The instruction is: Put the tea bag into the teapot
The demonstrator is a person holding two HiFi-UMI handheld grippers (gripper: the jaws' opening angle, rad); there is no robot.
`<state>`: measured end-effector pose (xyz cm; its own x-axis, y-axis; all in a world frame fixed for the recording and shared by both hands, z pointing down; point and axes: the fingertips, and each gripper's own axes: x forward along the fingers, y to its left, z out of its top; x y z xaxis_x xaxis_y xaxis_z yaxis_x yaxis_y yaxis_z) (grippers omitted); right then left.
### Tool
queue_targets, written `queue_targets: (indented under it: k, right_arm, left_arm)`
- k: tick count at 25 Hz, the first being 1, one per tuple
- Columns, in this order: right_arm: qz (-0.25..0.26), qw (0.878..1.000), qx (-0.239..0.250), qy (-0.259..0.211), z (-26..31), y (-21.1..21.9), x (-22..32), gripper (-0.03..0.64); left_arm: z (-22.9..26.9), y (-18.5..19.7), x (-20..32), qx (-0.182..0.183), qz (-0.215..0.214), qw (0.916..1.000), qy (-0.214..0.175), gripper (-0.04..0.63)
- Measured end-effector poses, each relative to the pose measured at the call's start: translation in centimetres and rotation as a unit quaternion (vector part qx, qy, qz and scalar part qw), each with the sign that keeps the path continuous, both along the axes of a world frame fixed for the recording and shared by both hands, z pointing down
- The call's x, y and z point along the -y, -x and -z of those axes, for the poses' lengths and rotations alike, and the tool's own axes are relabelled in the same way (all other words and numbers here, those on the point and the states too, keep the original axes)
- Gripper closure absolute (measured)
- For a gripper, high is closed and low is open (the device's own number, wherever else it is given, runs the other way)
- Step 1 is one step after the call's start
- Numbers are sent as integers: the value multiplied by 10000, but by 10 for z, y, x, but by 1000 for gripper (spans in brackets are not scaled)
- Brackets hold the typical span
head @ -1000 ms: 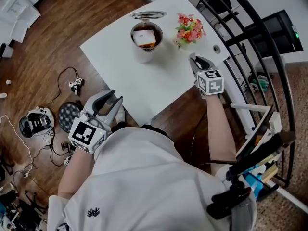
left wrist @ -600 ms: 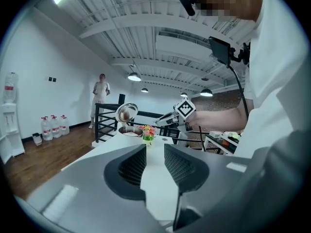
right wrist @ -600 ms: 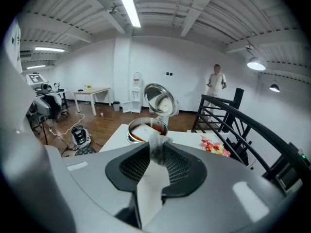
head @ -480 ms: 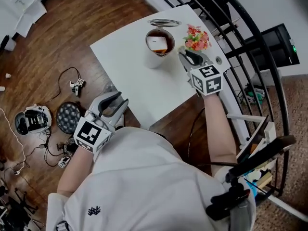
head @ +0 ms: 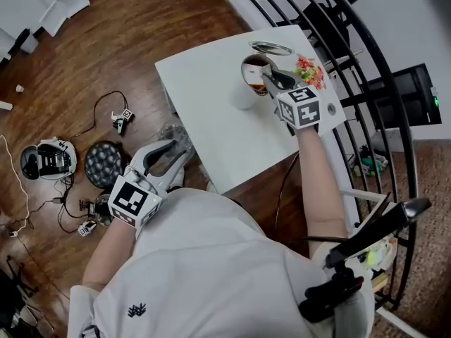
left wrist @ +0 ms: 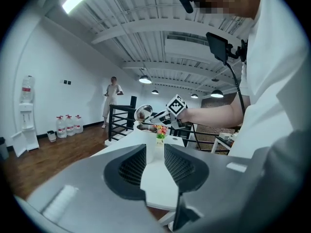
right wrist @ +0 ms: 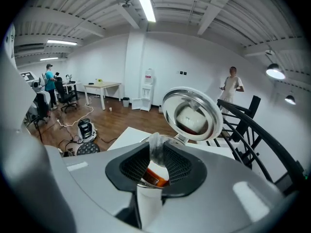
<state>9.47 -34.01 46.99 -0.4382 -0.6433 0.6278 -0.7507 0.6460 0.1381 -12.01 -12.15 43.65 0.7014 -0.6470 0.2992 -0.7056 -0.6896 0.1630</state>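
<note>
Right gripper view: the right hand-held gripper has its 2 jaws closed on the pale tea bag. The bag's orange lower part sits in the mouth of the white teapot, whose round lid is tipped up behind. In the head view, the left hand-held gripper is off the tabletop, close to the person's body, with its jaws apart.

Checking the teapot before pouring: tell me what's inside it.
Brown-orange contents show at the mouth of the teapot. The right tool, shut on a pale tea bag above it, covers the rest; the bottom cannot be seen.
</note>
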Motion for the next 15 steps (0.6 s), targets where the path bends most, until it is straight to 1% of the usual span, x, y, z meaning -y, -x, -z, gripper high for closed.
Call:
queue_targets:
  k: [6, 11, 15]
  right_arm:
    - [-18, 9997, -169, 175, -18, 8, 17, 532]
    - [-138, 9991, -311, 254, -30, 8, 23, 526]
    - [-242, 9992, -225, 243, -35, 7, 25, 492]
  left_arm:
    - [-2, 22, -3, 17, 213, 9997, 83, 488]
    - [-6, 34, -8, 31, 294, 9995, 140, 488]
    - [-5, 37, -9, 39, 267, 9995, 134, 488]
